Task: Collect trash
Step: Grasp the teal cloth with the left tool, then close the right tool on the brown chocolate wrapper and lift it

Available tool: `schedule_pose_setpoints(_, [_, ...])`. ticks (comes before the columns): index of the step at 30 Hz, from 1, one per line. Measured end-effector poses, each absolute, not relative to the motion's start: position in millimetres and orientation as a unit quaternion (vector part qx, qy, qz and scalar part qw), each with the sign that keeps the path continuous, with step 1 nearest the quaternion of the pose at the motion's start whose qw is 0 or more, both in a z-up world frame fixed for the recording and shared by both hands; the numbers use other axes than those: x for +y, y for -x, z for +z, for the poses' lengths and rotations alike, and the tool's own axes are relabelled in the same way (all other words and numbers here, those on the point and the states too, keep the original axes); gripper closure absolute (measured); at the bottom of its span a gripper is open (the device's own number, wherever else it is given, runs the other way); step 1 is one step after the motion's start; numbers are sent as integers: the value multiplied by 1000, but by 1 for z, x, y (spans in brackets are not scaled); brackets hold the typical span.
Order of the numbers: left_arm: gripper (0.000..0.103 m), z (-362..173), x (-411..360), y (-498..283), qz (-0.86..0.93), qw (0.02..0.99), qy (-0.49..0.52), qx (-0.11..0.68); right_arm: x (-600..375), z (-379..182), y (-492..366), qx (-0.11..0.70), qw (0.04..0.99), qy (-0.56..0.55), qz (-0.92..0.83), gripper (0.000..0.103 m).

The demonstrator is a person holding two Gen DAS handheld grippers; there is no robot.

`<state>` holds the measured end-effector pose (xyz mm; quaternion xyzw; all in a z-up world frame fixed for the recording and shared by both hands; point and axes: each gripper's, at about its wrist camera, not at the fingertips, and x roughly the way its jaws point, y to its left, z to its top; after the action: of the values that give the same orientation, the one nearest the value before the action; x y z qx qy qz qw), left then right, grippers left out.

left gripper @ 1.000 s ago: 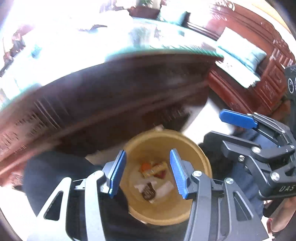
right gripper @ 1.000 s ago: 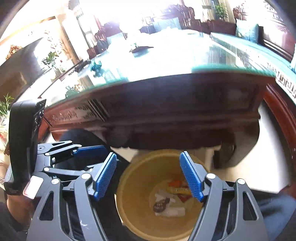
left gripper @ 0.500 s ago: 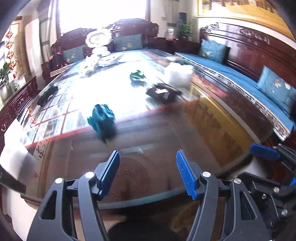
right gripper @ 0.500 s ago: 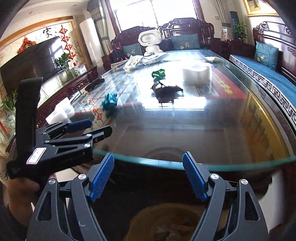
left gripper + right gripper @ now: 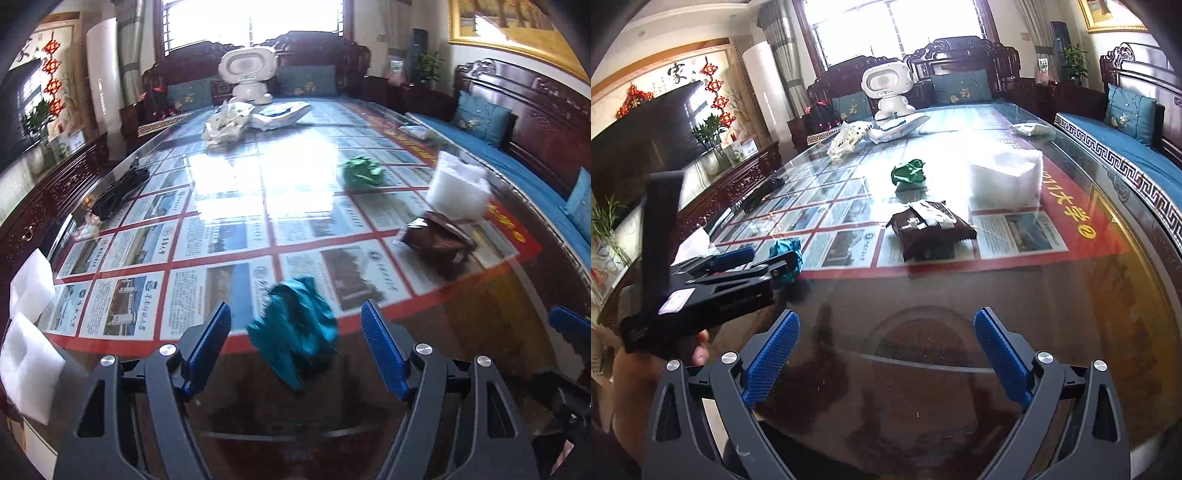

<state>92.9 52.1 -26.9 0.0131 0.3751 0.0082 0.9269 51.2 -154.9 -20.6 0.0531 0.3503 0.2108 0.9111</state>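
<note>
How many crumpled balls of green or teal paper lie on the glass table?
2. The teal ball lies near the table's front edge, just ahead of the left gripper. The green ball lies farther back, toward the middle. Others may be hidden.

Daylight floods in from the window (image 5: 255, 22) at top centre — blown out white. It glares off the glass tabletop (image 5: 258, 192). Fisheye bending darkens the corners; nearby objects look slightly motion-blurred.
</note>
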Motion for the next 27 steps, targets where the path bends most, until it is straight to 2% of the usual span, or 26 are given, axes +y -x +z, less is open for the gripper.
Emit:
schedule_pose_setpoints(4, [31,-39,60,-119,16,919,-13,395,-154,-25,-59,355,909,-54,213,11])
schedule_pose_setpoints(5, [36,-41,61,-123,11,916,-6,402,-153,-27,-61,357,908,-53,212,11])
schedule_pose_setpoints(6, [53,-43,62,-125,1,913,3,408,-153,-29,-63,360,908,-51,207,11])
schedule_pose_setpoints(7, [62,-45,61,-127,-2,911,7,413,-153,-30,-65,363,908,-49,201,11])
schedule_pose_setpoints(12, [74,-44,48,-125,-18,910,-10,415,-153,-34,-77,372,906,-46,196,11])
schedule_pose_setpoints(22, [76,-39,35,-126,-52,909,6,414,-147,-21,-119,385,905,-19,181,11])
schedule_pose_setpoints(27, [76,-36,35,-126,-49,910,11,412,-132,-33,-165,435,885,4,163,11])
